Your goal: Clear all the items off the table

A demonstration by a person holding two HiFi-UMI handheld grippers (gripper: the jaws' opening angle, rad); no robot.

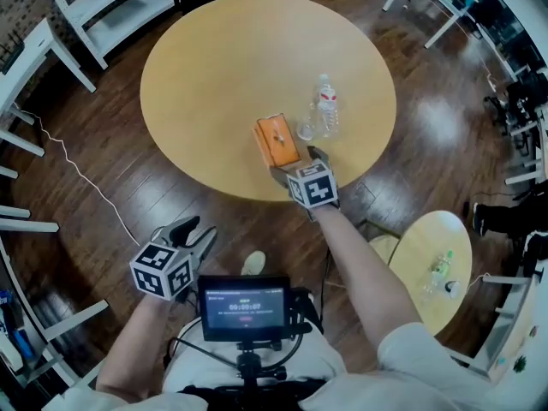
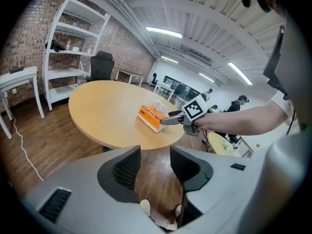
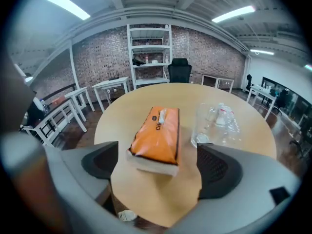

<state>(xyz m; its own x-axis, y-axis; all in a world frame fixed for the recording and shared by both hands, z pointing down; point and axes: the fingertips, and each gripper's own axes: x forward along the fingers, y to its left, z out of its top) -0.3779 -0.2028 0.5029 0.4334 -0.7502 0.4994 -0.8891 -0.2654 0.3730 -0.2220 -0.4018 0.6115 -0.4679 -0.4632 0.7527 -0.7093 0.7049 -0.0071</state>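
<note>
While the left gripper (image 1: 195,236) hangs low over the wooden floor (image 1: 103,157), short of the table (image 1: 205,67) and near the person's lap, its jaws stand apart with nothing between them; the left gripper view shows only floorboards and a shoe (image 2: 145,206) in the gap. The right gripper (image 1: 298,164) reaches out over the near edge of the round table, and its jaws are spread wide as well. In the right gripper view the near end of the orange tissue box (image 3: 158,138) sits between those parted jaws, with tabletop showing on either side of it, so neither jaw touches the box.

The tissue box (image 1: 276,139) lies flat on the near right part of the table, its long side running away from the person. Just right of it stands a clear glass (image 1: 308,125), and close behind that an upright water bottle (image 1: 327,105) with a white cap and red label (both look crowded together from the right gripper view). The far and left parts of the tabletop are bare wood.

Seen from the left gripper view, the right gripper (image 2: 180,117) is level with the table edge, its tips just beside the box (image 2: 152,117).
</note>
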